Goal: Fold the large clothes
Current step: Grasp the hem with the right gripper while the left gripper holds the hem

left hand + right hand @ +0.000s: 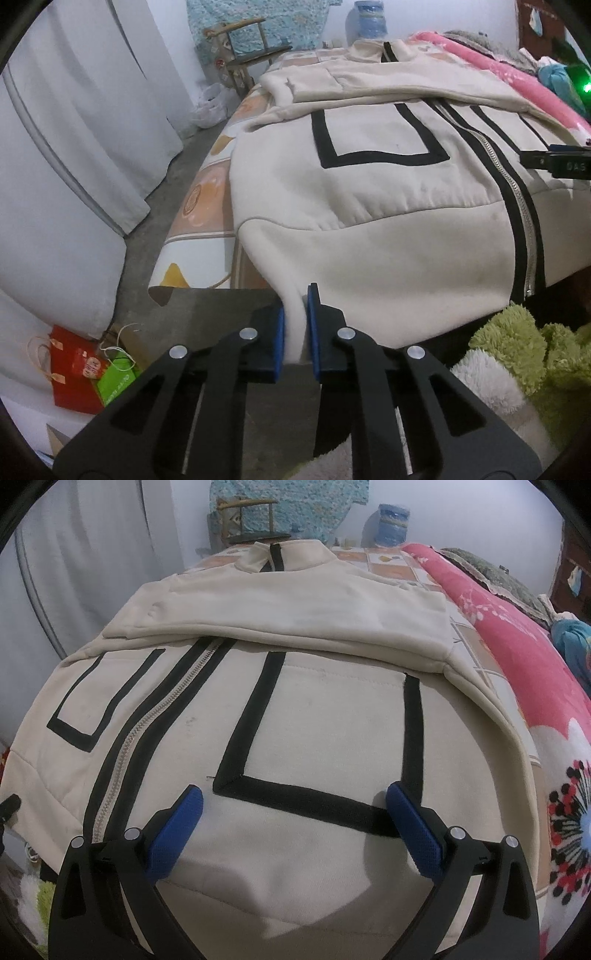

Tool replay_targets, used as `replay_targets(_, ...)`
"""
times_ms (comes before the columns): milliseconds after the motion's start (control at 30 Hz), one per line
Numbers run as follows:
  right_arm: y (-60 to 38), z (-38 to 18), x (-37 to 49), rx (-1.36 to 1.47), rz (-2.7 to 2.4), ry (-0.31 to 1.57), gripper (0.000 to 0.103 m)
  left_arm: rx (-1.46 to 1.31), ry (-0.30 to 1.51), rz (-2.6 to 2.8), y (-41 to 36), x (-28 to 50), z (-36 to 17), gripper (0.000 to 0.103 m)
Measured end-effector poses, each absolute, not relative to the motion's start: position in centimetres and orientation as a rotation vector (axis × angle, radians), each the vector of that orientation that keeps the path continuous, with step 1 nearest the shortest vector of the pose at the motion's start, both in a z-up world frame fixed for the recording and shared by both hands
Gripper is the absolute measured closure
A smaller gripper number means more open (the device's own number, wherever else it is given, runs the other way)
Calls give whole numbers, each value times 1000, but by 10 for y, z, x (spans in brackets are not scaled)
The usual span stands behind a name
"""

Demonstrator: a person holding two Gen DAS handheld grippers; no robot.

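A cream zip-up jacket (pixel 388 192) with black rectangle trim lies front-up on the bed, both sleeves folded across its chest. My left gripper (pixel 295 314) is shut on the jacket's bottom-left hem corner, which hangs over the bed's near edge. The jacket fills the right wrist view (pixel 314 720). My right gripper (pixel 293 801) is open and empty, hovering just above the jacket's lower right panel. Its tip also shows in the left wrist view (pixel 554 162) over the right side of the jacket.
The bed's patterned sheet (pixel 207 192) runs along the left. A pink floral blanket (pixel 535 686) lies on the right. A green-and-white fluffy blanket (pixel 517 362) sits below the bed's near edge. White curtains (pixel 74 147), a chair (pixel 247 48) and bags (pixel 81 369) stand on the floor left.
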State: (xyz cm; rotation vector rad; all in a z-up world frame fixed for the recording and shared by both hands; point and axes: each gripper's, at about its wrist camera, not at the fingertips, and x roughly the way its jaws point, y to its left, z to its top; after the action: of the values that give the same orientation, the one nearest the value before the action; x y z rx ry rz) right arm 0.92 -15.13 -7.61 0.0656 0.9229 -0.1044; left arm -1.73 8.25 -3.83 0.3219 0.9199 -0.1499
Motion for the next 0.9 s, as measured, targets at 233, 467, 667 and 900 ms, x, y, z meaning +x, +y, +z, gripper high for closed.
replay_targets(233, -163, -65, -23, 100, -119, 912, 7, 351, 925, -135, 80, -19, -39, 93)
replay_targets(467, -192, -46, -79, 93, -131, 949, 15, 358, 923, -135, 79, -20, -39, 93)
replay_targets(667, -218, -39, -115, 116, -192, 1027, 22, 359, 918, -130, 79, -22, -39, 93)
replay_targets(900, -229, -58, -131, 215, -196, 1105, 39, 350, 922, -135, 81, -21, -40, 93)
